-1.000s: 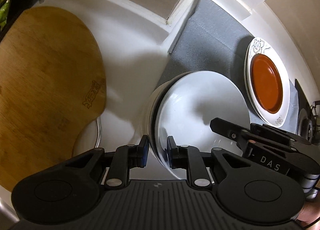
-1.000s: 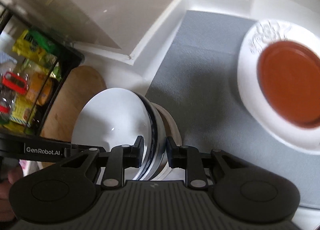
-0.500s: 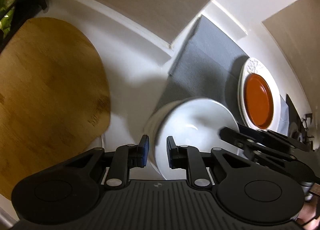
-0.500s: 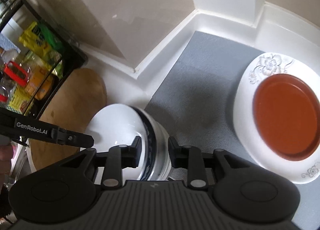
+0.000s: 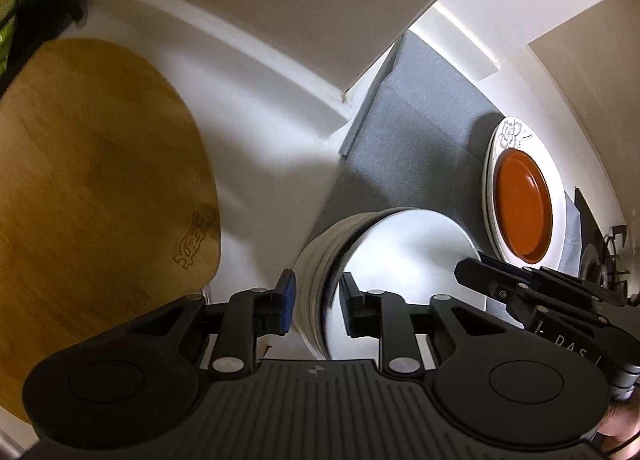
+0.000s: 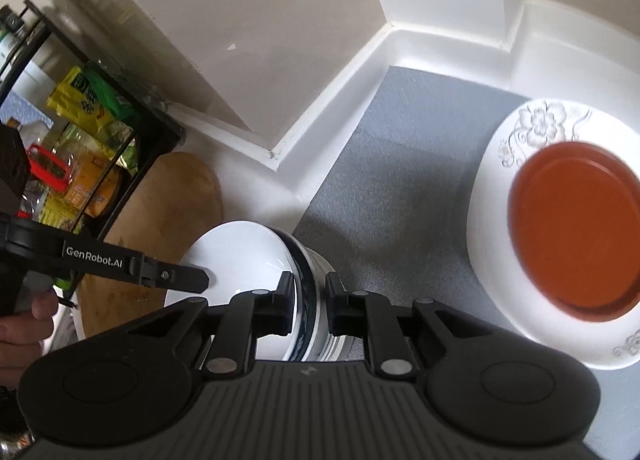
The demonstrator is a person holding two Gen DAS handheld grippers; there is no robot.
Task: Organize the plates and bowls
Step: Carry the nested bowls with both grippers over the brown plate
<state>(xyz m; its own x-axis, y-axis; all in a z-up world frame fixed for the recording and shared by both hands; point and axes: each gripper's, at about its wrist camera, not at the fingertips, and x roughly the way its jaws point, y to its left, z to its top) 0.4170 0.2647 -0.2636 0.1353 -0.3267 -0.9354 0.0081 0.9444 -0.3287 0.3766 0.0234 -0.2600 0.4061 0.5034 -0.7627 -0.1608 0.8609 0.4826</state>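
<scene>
A stack of white bowls (image 5: 400, 252), the top one with a dark blue band outside, stands at the left edge of a grey mat (image 5: 420, 120). My left gripper (image 5: 316, 300) straddles the stack's near rim. Its jaws are opening, and the outer blue pad stands just off the wall. In the right wrist view the bowls (image 6: 240, 256) sit low in the middle. My right gripper (image 6: 310, 296) is closing on the opposite rim, with its pads against the bowls inside and out. An orange plate (image 6: 576, 228) lies on a white floral plate (image 6: 540, 116) on the mat's right.
A round wooden board (image 5: 100, 180) lies on the white counter left of the bowls. A black wire rack (image 6: 80, 132) with food packets stands behind the board. White walls and a corner ledge close off the back. A stove burner (image 5: 600, 260) shows at the far right.
The left jaws have spread wider around the rim. The right jaws spread apart, then narrowed onto the rim. The bowls look smaller and lower in both views.
</scene>
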